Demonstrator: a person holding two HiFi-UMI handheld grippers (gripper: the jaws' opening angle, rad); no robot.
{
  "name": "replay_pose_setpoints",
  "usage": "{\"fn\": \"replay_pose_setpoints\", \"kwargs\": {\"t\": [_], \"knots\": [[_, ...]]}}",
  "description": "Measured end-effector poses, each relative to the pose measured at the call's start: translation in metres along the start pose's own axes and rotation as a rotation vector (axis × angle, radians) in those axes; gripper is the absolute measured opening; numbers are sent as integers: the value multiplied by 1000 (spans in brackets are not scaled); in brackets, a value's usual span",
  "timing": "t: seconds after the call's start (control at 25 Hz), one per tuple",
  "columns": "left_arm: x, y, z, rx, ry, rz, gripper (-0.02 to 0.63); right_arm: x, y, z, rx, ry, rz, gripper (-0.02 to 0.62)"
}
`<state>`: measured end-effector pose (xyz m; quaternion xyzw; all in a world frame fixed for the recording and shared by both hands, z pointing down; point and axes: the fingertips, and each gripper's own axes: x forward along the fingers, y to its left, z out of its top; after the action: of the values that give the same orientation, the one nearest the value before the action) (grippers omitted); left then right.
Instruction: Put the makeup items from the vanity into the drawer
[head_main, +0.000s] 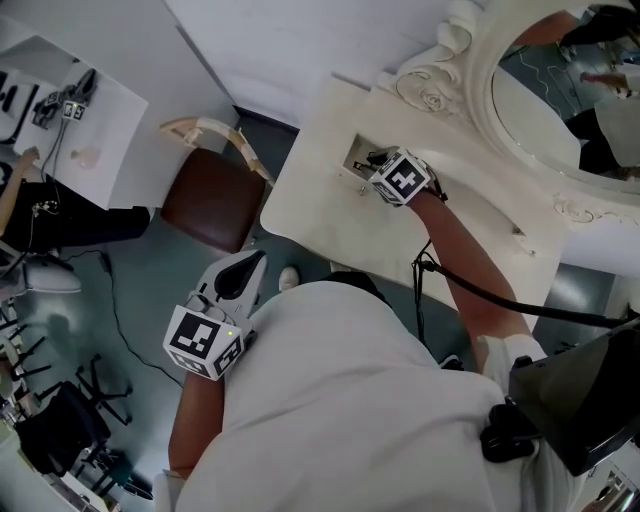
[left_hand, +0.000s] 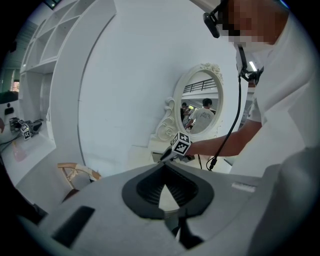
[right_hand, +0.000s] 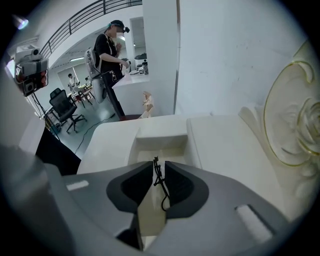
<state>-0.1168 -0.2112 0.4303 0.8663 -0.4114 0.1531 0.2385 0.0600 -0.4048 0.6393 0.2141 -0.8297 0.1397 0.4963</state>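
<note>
My right gripper (right_hand: 156, 165) hangs over the open drawer (right_hand: 160, 145) in the white vanity top (right_hand: 225, 145). Its jaws are shut on a thin black wiry item (right_hand: 161, 186) that dangles between the pads. The head view shows this gripper (head_main: 368, 160) at the drawer (head_main: 354, 150), near the vanity's (head_main: 320, 200) left end. The left gripper (head_main: 256, 262) is held low beside the person's body, over the floor, away from the vanity. Seen in the left gripper view, its jaws (left_hand: 164, 169) meet at the tips with nothing between them. What lies inside the drawer is hidden.
An oval mirror (head_main: 560, 110) in a carved frame stands at the back of the vanity. A brown-seated chair (head_main: 212, 200) sits left of the vanity. A white desk (head_main: 90, 130) with small gear is far left. A black cable (head_main: 500, 295) runs along the right arm.
</note>
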Motion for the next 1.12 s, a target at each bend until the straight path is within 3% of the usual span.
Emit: {"fn": "replay_pose_setpoints", "kwargs": {"t": [0.32, 0.52, 1.12], "knots": [[-4, -2, 2, 42, 0, -82, 2, -38, 7, 1, 67, -84, -90, 60], [-6, -1, 2, 76, 4, -146, 1, -67, 27, -3, 142, -161, -146, 2], [-36, -9, -20, 167, 32, -340, 2, -121, 184, -1, 310, -366, -158, 2]]}}
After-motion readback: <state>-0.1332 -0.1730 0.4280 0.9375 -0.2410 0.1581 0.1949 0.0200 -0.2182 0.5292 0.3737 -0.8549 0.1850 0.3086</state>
